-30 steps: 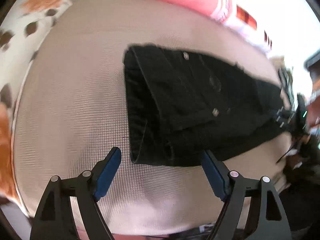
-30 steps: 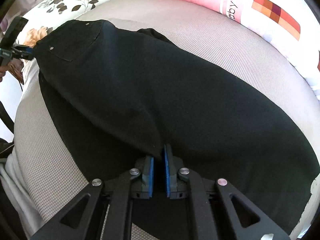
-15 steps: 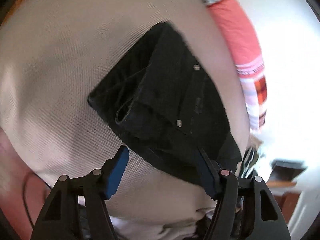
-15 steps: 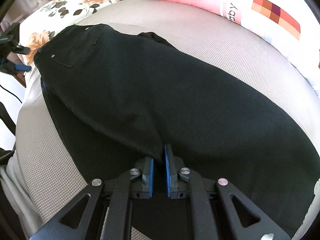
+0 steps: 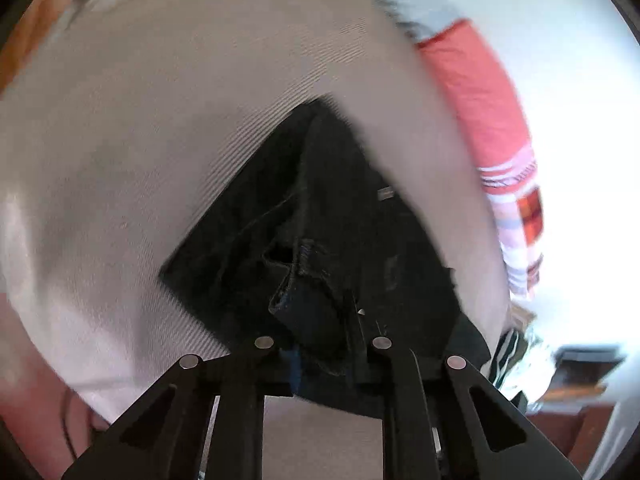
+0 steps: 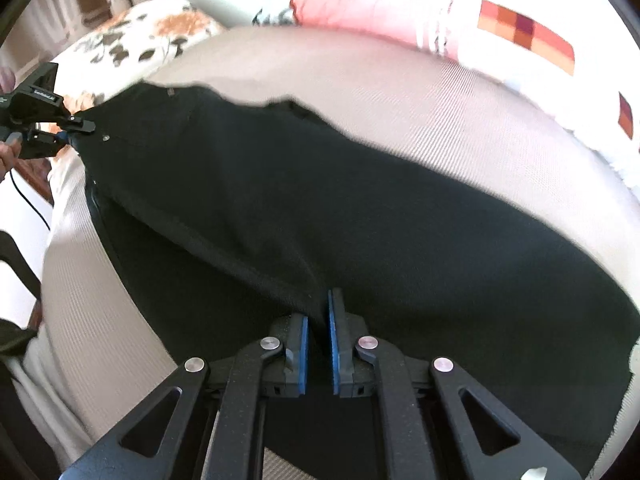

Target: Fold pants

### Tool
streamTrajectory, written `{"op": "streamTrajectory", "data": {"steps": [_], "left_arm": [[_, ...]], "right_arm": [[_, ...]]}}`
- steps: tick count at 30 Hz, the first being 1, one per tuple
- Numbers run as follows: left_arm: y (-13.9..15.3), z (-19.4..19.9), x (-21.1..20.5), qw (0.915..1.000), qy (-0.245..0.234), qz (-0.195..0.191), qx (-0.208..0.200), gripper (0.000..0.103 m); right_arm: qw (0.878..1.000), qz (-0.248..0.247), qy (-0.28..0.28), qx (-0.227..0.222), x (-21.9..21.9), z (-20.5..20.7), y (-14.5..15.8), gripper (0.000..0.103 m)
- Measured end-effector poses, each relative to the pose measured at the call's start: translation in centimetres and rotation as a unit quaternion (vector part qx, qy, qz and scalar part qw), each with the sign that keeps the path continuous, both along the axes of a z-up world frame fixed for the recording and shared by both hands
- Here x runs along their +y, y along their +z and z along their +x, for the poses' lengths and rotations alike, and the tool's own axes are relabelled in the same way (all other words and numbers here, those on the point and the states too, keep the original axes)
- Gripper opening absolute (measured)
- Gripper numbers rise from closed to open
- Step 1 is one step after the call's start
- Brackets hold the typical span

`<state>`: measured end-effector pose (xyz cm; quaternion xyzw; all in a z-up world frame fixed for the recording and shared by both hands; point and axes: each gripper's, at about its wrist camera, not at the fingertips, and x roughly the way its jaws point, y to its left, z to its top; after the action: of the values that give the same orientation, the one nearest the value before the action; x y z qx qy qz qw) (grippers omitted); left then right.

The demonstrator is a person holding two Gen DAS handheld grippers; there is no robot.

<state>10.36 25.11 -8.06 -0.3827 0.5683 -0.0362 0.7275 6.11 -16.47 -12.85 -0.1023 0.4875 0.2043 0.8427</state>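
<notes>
Black pants [image 6: 320,200] lie across a beige bed cover [image 6: 400,92], one leg folded over the other. My right gripper [image 6: 318,344] is shut on the pants' near edge around mid-leg. My left gripper [image 5: 320,344] is shut on the waistband corner of the pants [image 5: 320,216], with bunched black cloth between its fingers. The left gripper also shows in the right wrist view [image 6: 52,124], at the far left end of the pants by the waist.
A pink pillow [image 6: 400,8] with orange squares lies along the back of the bed. A floral pillow [image 6: 132,40] sits at the back left. The bed edge runs along the left [image 6: 68,280], with a cable hanging beside it.
My left gripper moved in onto the waistband and closed on it; it was open before. The right gripper stays shut on the pants, which shifted a little.
</notes>
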Motion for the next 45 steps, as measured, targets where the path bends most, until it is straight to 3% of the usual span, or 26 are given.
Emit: {"op": "streamTrajectory", "data": {"steps": [4, 6, 9, 13, 19, 24, 26, 27, 29, 31, 36, 39, 42, 45], "left_arm": [[2.5, 2.5, 0.0, 0.9943, -0.082, 0.032, -0.061, 0.016], [1.9, 2.5, 0.0, 0.9906, -0.114, 0.050, -0.057, 0.016], [-1.5, 1.4, 0.2, 0.9840, -0.160, 0.077, -0.013, 0.016], [-4.1, 0.2, 0.8, 0.9817, -0.171, 0.083, 0.013, 0.017], [-4.0, 0.2, -0.1, 0.9744, -0.192, 0.117, 0.004, 0.020], [-3.9, 0.4, -0.9, 0.9720, -0.191, 0.136, 0.013, 0.023], [-3.5, 0.2, -1.1, 0.9679, -0.196, 0.157, 0.011, 0.034], [-3.1, 0.1, -1.3, 0.9630, -0.200, 0.180, 0.010, 0.040], [-2.4, 0.1, -1.4, 0.9549, -0.200, 0.220, 0.005, 0.062], [-1.7, 0.1, -1.4, 0.9472, -0.200, 0.251, -0.005, 0.072], [1.0, -0.4, -0.7, 0.9228, -0.180, 0.340, -0.032, 0.072], [4.1, -2.0, -2.5, 0.9084, -0.173, 0.362, -0.117, 0.072], [6.0, -3.8, -7.1, 0.8846, -0.225, 0.361, -0.191, 0.072], [5.8, -5.5, -13.8, 0.8580, -0.312, 0.331, -0.238, 0.072]], "right_arm": [[1.000, 0.006, 0.004, -0.027, -0.2, -1.0, 2.6, 0.007], [1.000, 0.010, 0.010, -0.028, -0.3, -1.6, 3.1, 0.007], [1.000, 0.008, 0.021, -0.009, -0.3, -2.4, 1.8, 0.007], [0.999, -0.005, 0.038, 0.034, 0.4, -3.2, -1.3, 0.007], [0.998, -0.001, 0.039, 0.042, 0.4, -3.5, -1.4, 0.008], [0.998, -0.005, 0.031, 0.062, 0.7, -3.1, -3.4, 0.008], [0.997, -0.002, 0.029, 0.067, 0.6, -2.9, -3.3, 0.008], [0.997, -0.001, 0.029, 0.068, 0.6, -2.9, -3.3, 0.009], [0.997, 0.001, 0.028, 0.068, 0.6, -3.0, -3.4, 0.009], [0.997, 0.002, 0.029, 0.067, 0.6, -3.0, -3.4, 0.010], [0.997, 0.012, 0.024, 0.068, 0.5, -2.9, -3.5, 0.011], [0.998, 0.013, 0.021, 0.066, 0.5, -3.1, -3.4, 0.011], [0.997, 0.024, 0.012, 0.070, 0.0, -2.9, -3.2, 0.012], [0.997, 0.041, 0.000, 0.072, -0.3, -2.5, -2.7, 0.013]]}}
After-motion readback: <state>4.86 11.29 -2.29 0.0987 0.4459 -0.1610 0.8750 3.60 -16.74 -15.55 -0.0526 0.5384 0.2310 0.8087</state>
